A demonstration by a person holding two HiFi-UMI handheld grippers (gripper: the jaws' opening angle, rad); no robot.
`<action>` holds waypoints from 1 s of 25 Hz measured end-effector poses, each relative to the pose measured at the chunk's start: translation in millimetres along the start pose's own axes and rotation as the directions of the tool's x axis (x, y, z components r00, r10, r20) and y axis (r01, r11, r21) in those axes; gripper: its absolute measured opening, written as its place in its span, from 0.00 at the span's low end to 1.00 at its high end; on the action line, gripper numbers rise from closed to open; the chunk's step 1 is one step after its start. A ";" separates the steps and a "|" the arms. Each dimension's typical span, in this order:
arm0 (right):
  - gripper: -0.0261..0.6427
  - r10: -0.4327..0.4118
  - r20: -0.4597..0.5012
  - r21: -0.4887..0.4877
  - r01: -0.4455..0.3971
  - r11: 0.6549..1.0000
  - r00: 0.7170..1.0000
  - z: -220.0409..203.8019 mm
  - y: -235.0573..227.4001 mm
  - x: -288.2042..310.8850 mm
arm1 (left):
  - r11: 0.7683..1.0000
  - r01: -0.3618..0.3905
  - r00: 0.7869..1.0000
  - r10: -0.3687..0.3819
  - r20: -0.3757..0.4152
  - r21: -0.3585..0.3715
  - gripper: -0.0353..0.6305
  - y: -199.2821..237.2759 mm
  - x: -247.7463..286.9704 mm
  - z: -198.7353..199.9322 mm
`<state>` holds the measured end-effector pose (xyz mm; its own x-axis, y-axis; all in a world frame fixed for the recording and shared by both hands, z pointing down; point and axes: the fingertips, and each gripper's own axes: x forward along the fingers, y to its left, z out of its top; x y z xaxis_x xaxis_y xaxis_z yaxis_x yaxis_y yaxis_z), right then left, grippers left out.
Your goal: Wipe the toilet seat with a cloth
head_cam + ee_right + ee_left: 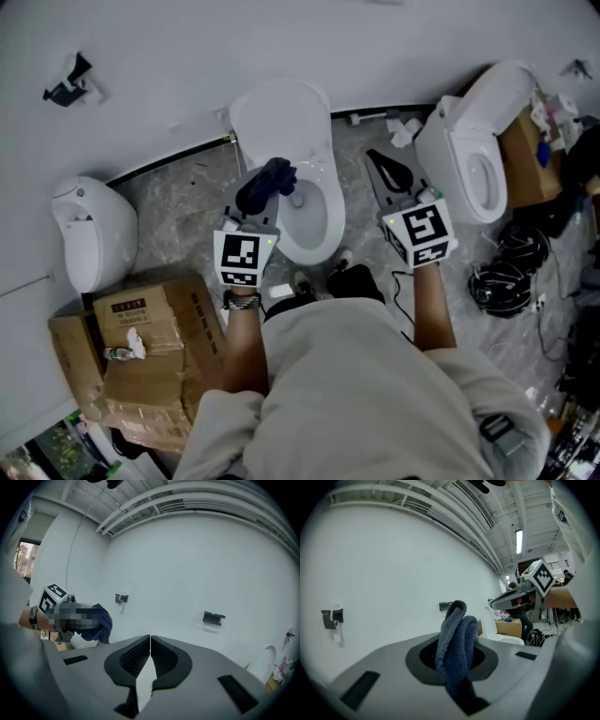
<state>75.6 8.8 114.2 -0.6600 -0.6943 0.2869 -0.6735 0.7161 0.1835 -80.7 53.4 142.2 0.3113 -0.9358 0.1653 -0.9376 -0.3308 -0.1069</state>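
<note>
**Blue cloth pinched in my left claw, right claw shut on nothing**

My left claw is clamped on the cloth. The pads press in on it from both sides, so the jaws stand only as far apart as the bunched fabric keeps them. The cloth is dark blue with a nubby, towel-like weave. It is folded over on itself into two soft humps that stand up out of the pads and past the claw's tip. A narrower tail of it runs back down between the jaws toward me.

From the head view, the cloth sticks out ahead of the left claw, bunched in a dark lump. It lies over the left edge of the white toilet, whose raised lid sits just beyond the claw's tip. I can't tell whether the fabric touches the seat rim or hangs just above it.

My right claw is closed, the two ribbed pads meeting with only a thin slit of light between them and nothing held. In the head view the right claw is off to the right of the toilet, over the grey marbled floor. It is well apart from the left claw, with the bowl between the two. Looking along the right claw's jaws, I see the cloth away to their left, against the white wall.

A second toilet stands further right of the right claw. Cardboard boxes sit behind and to the left of the left claw.
</note>
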 end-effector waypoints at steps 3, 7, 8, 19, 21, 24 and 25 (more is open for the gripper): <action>0.09 0.019 0.054 -0.029 -0.018 0.999 0.998 22.9 8.5 -2.5 | 0.999 -0.011 0.999 0.010 0.040 0.033 0.12 2.8 -7.4 27.1; 0.09 0.048 0.085 -0.070 -0.042 0.997 0.995 42.9 24.0 -7.0 | 0.999 -0.019 0.994 0.014 0.104 0.051 0.12 9.9 -17.6 61.3; 0.09 0.052 0.090 -0.077 -0.045 0.996 0.995 46.6 26.8 -9.1 | 0.998 -0.021 0.993 0.014 0.117 0.057 0.12 11.2 -20.1 68.8; 0.08 0.042 0.165 -0.166 -0.014 0.986 0.985 97.2 36.9 -27.9 | 0.985 -0.071 0.977 0.037 0.209 0.156 0.12 19.2 -50.6 126.7; 0.08 0.044 0.176 -0.178 -0.012 0.984 0.983 105.2 36.6 -31.8 | 0.984 -0.076 0.973 0.038 0.227 0.159 0.12 16.3 -56.5 134.4; 0.08 0.033 0.199 -0.172 0.002 0.985 0.979 116.2 37.0 -36.5 | 0.981 -0.081 0.970 0.037 0.239 0.175 0.12 12.2 -60.7 142.0; 0.08 0.029 0.203 -0.169 0.006 0.986 0.979 117.7 37.4 -36.4 | 0.980 -0.083 0.970 0.038 0.239 0.179 0.12 11.8 -60.8 142.8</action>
<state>35.2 52.4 -0.1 -0.7331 -0.6735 0.0950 -0.6115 0.7138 0.3415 -88.6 89.0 -9.2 0.3034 -0.9496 -0.0783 -0.9173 -0.2688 -0.2937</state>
